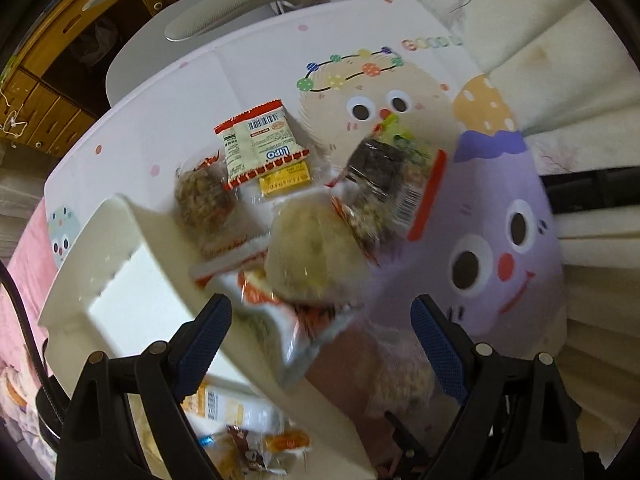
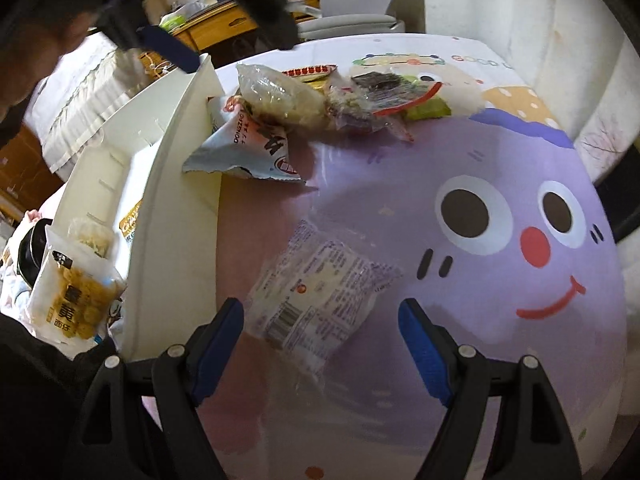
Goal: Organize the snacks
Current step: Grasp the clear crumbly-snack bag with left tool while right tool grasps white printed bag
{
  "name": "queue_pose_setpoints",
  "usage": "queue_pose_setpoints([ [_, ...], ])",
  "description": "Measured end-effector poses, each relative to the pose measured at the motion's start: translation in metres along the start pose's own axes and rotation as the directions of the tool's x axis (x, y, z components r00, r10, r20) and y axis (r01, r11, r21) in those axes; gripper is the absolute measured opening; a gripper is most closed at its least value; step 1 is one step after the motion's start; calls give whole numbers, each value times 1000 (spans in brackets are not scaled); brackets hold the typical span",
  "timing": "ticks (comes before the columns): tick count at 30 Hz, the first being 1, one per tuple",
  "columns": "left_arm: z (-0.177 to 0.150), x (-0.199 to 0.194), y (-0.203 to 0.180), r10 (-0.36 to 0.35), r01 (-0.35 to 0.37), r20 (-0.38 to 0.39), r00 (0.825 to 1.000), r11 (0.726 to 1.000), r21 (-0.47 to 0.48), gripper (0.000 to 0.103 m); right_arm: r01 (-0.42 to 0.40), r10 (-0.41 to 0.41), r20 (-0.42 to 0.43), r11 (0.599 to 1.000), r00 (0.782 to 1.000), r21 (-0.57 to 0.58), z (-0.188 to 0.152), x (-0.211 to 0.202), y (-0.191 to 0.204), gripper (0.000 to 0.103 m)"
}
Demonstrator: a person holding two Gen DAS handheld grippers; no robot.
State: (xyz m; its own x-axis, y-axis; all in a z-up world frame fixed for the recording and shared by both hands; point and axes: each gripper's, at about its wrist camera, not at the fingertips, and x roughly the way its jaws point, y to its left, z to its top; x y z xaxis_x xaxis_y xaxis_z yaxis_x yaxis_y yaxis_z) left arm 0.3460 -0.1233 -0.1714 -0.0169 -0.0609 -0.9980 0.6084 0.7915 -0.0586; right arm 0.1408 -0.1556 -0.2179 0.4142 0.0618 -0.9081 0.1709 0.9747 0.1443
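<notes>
A pile of snack packets lies on a cartoon tablecloth (image 1: 500, 184) next to a white bin (image 1: 160, 240). My left gripper (image 1: 322, 332) is open above a round clear-wrapped bun (image 1: 316, 252) and a white and red packet (image 1: 288, 332), touching neither. Behind are a Lipo packet (image 1: 260, 144) and a dark-filled clear packet (image 1: 384, 176). My right gripper (image 2: 320, 332) is open just over a clear packet with printed text (image 2: 320, 288) lying flat on the purple face (image 2: 500, 240). The white bin (image 2: 176, 184) holds a yellow-labelled bag (image 2: 76, 292). The pile shows farther back in the right wrist view (image 2: 320, 100).
A white chair (image 1: 224, 12) stands beyond the table's far edge. Wooden furniture (image 1: 52, 92) is at the left. The left gripper's fingers (image 2: 168, 48) and the person's head show at the top left of the right wrist view. White cushions (image 1: 560, 60) lie at the right.
</notes>
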Motion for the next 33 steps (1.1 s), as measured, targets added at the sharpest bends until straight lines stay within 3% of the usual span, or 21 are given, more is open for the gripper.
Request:
queue_pose_setpoints([
  [7, 26, 45, -1, 79, -80, -109, 991, 997, -1, 90, -49, 48, -12, 999, 999, -14, 8, 16, -5, 80],
  [9, 30, 51, -3, 106, -105, -110, 988, 994, 10, 90, -58, 57, -23, 998, 998, -19, 9, 21, -7, 80],
  [18, 40, 76, -2, 104, -103, -151, 983, 995, 15, 89, -77, 75, -37, 994, 997, -79, 16, 27, -9, 78],
  [22, 37, 81, 1, 118, -116, -151, 981, 993, 17, 84, -79, 75, -45, 991, 996, -103, 21, 29, -10, 75],
  [25, 35, 81, -2, 94, -91, -131, 987, 995, 30, 66, -81, 76, -47, 991, 996, -109, 24, 30, -12, 72],
  [29, 35, 79, -8, 70, -67, -131, 989, 997, 26, 56, -84, 78, -56, 991, 995, -108, 29, 31, -14, 68],
  [31, 34, 78, -11, 72, -69, -132, 989, 997, 27, 54, -85, 79, -60, 991, 995, -103, 29, 31, -16, 57],
  [33, 34, 77, -12, 77, -74, -135, 988, 997, 22, 53, -98, 93, -62, 991, 994, -95, 32, 31, -18, 54],
])
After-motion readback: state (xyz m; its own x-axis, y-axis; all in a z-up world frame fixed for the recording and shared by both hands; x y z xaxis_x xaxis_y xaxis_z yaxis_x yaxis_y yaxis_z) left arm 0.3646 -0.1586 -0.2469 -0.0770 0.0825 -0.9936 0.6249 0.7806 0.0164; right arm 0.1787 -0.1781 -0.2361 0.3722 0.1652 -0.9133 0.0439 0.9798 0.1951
